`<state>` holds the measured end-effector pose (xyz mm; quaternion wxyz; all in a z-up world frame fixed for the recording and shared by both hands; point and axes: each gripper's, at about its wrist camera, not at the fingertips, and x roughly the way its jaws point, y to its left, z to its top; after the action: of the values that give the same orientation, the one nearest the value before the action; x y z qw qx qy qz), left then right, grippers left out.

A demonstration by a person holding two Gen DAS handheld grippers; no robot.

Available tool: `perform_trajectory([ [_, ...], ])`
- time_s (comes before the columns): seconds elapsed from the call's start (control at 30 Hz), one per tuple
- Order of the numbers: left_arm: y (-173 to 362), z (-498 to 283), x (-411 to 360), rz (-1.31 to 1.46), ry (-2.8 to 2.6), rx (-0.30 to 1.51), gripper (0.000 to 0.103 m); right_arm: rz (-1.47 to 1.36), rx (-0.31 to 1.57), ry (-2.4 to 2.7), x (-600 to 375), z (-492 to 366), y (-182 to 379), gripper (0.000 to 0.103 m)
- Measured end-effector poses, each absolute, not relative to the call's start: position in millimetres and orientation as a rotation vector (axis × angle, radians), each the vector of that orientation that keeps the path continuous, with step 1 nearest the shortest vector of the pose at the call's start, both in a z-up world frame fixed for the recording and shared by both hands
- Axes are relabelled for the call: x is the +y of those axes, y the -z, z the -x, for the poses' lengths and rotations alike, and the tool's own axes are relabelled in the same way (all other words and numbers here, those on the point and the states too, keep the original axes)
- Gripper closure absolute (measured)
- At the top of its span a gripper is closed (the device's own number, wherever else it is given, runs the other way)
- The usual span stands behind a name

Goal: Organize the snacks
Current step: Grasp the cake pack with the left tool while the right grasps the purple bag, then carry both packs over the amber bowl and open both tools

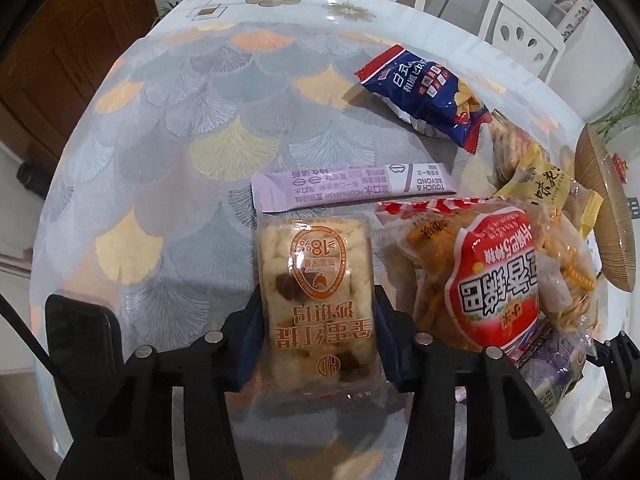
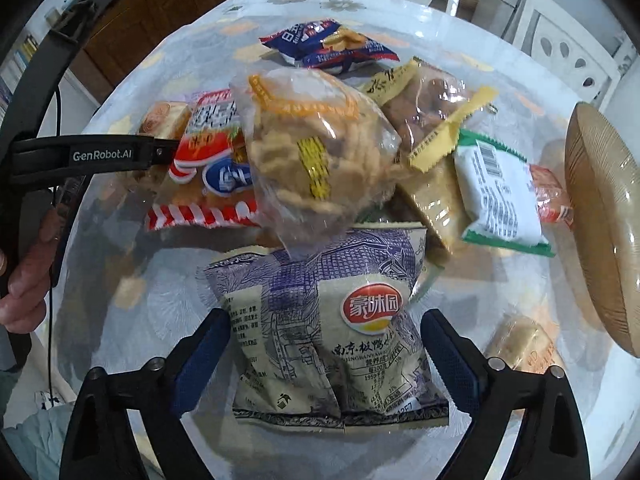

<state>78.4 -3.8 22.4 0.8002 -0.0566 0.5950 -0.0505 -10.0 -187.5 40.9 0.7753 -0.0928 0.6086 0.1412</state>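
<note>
Left gripper (image 1: 318, 312) clamped a clear, crinkly puffed-rice bar (image 1: 316, 300) (lumpy, rectangular). Right gripper (image 2: 326, 354) stood open astride a glossy purple packet (image 2: 332, 332); round wooden tray (image 2: 604, 224) at 3 o'clock.

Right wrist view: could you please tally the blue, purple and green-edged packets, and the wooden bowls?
Blue packet: 1
Purple packet: 1
Green-edged white packet: 1
Wooden bowl: 1
Total: 4
</note>
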Motion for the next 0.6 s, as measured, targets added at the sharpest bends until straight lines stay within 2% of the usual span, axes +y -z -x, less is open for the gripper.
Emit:
perform_trajectory([
  [0.2,-30,-65,2,0.128,0.103,1.264,0.059,0.186,1.293,-0.315,-189,18,-49,0.028],
  [0.6,-85,-39,-9,0.142,0.109,1.172,0.059,0.071,1.281,-0.369,-214,47,-87,0.029],
])
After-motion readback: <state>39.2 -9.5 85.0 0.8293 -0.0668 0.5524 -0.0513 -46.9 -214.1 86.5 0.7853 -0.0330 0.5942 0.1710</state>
